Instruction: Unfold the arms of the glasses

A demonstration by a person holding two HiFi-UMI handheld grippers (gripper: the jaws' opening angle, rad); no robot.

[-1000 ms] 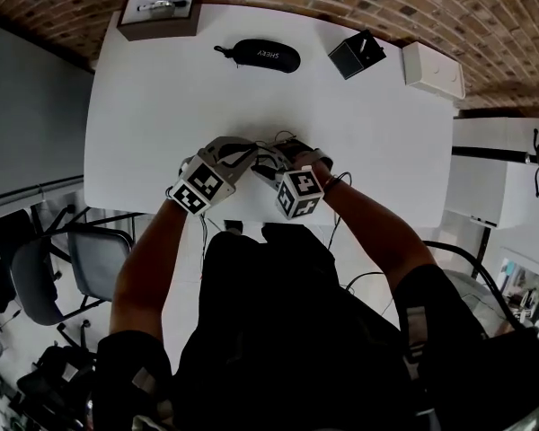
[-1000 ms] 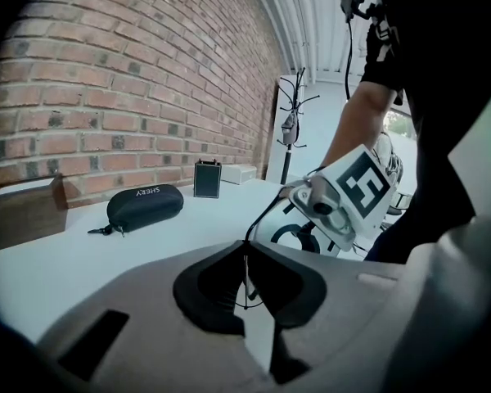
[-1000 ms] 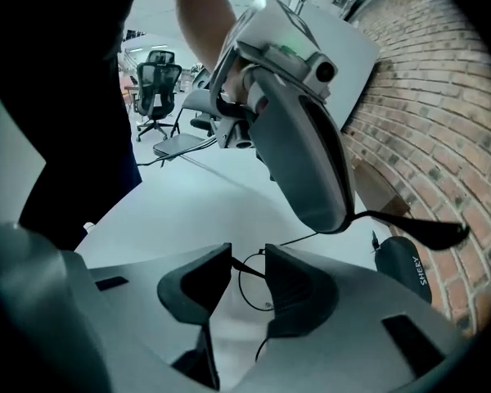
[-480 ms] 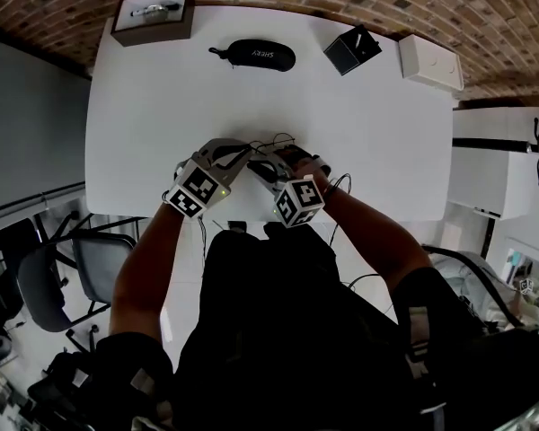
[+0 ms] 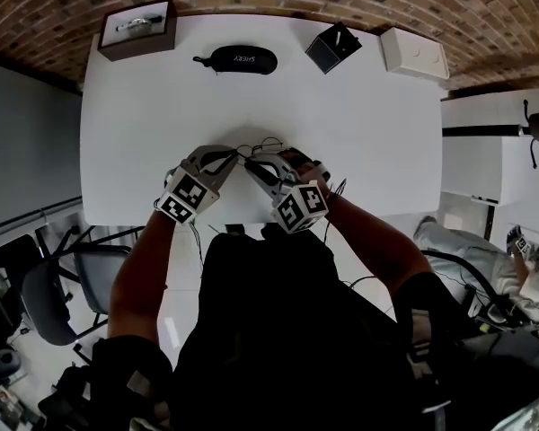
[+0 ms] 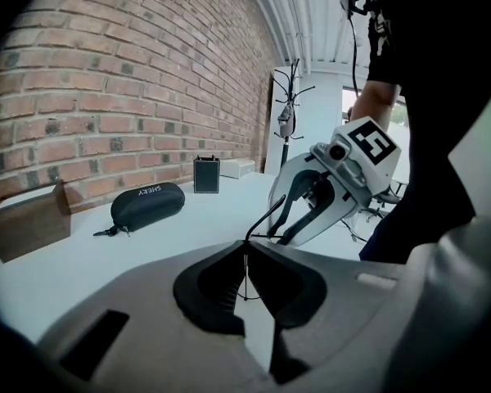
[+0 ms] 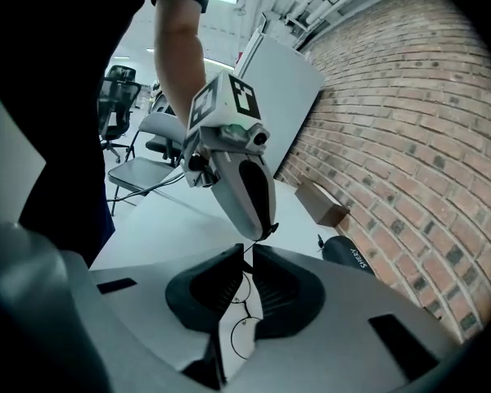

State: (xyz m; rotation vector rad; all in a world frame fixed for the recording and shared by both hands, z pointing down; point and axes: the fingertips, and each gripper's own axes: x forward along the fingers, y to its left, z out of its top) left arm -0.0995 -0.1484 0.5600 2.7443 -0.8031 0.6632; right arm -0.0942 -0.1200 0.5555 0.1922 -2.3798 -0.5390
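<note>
the two claws meet over the near middle of the white worktop, tip to tip, with the glasses caught between them, lifted off the surface; the left claw has its jaws drawn nearly together, nipping a thin wire part of the frame at the very tips, and a dark slim arm of the glasses runs up and to the right from that pinch toward the right claw, which sits just beyond it; in the right gripper view the right claw has just been closing, its jaws now brought in on the thin frame with only a sliver of gap, the grip at the tips, and one round wire-rimmed lens hangs below between the pads; the tip of the left claw comes down from above to almost touch that same spot; which part of the frame each claw grips is too fine to tell; from the head view both forearms reach in from the near edge and the marker cubes face upward; along the far edge of the worktop, well apart from the glasses, lie a black zipped case, a brown open box at the far left corner, a small black box and a white box; a brick wall stands behind them.
</note>
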